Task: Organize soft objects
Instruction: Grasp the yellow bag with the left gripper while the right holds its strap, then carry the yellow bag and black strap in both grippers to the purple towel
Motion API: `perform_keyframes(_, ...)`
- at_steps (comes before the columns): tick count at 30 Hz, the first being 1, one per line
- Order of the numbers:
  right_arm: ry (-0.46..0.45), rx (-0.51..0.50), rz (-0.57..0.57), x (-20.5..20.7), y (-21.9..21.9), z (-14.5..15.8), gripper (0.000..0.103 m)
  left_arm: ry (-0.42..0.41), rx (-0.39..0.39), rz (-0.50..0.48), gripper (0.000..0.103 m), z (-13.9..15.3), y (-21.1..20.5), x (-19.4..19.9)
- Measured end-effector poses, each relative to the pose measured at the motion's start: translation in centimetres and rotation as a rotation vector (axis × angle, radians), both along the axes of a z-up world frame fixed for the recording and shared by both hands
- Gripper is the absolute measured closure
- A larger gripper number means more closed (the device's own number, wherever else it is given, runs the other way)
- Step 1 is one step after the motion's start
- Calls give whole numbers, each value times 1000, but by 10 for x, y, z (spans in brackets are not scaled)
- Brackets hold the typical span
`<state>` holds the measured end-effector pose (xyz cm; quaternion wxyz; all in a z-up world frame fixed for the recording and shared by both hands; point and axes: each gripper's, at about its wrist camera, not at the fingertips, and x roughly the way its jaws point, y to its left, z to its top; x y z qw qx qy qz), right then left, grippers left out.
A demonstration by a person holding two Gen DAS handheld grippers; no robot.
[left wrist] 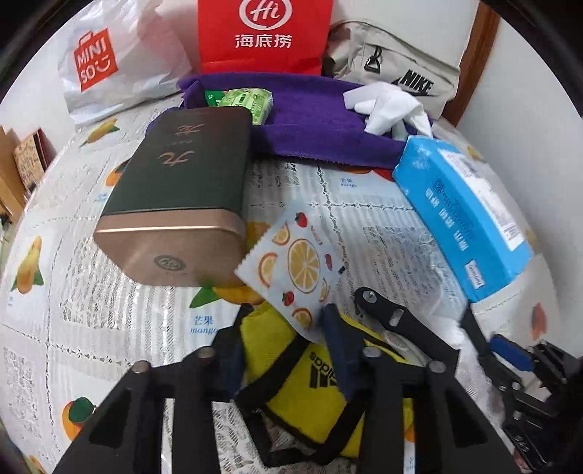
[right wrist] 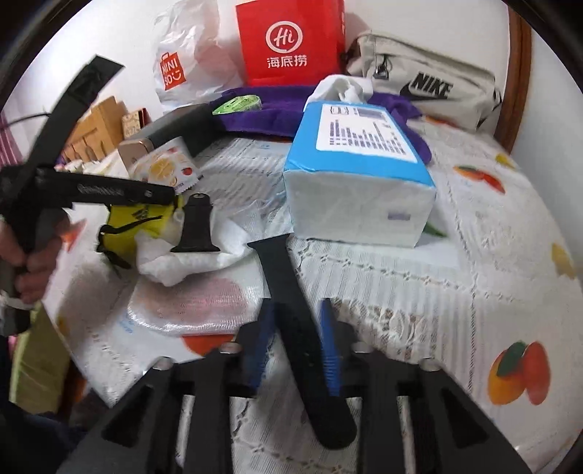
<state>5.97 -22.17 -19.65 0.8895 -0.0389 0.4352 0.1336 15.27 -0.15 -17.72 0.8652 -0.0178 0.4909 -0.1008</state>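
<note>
So the left gripper (left wrist: 282, 350) is spread wide, fingers either side of the yellow fabric drawstring pouch with the black Adidas logo (left wrist: 306, 379), which lies on the worktop right under it. One blue finger pad (left wrist: 337, 350) sits on top of the pouch, but I can't tell if the gripper is actually pinching anything, it looks released.

The right gripper (right wrist: 297, 350) has its blue pads (right wrist: 329, 350) apart with a black rubber watch strap (right wrist: 291, 313) lying lengthwise between them. There's a gap on both sides, so it's not clamped on it, just straddling. The other short piece of black strap (right wrist: 196, 226) rests on a crumpled white tissue (right wrist: 189, 259), just beside the yellow pouch.

Rest of the pile on the fruit-print lace tablecloth (right wrist: 473, 255):
- a blue plastic pack of white tissues (right wrist: 360, 182) near the middle, with a tissue sticking out its far end
- a small flat sachet printed with orange slices and strawberries (left wrist: 291, 262), touching the front corner of the dark green tin with the rose-gold lid (left wrist: 175, 193), which lies on its side
- a purple towel (left wrist: 309, 120) further back, with a green snack packet (left wrist: 247, 100) and some loose white tissue (left wrist: 393, 105) on it
- at the back against the wall: a white Miniso plastic bag (left wrist: 109, 69), a red Haidilao paper bag (left wrist: 264, 32) and a beige Nike bag (right wrist: 430, 87)

In the right wrist view you can see the person's hand (right wrist: 32, 262) gripping the left tool's handle.
</note>
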Motion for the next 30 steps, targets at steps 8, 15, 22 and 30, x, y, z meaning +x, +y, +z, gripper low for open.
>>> perform_keyframes(8, 22, 41, -1, 2, -5, 5, 81, 0, -48, -16, 74, 3, 7, -2)
perform_keyframes(15, 50, 14, 10, 3, -2, 3, 80, 23, -99, 6, 59, 3, 21, 5)
perform_keyframes(22, 35, -1, 30, 3, -2, 2, 79, 23, -131, 17, 49, 9, 20, 15)
perform_keyframes(30, 27, -6, 31, 4, -1, 2, 79, 18, -16, -31, 49, 7, -1, 14)
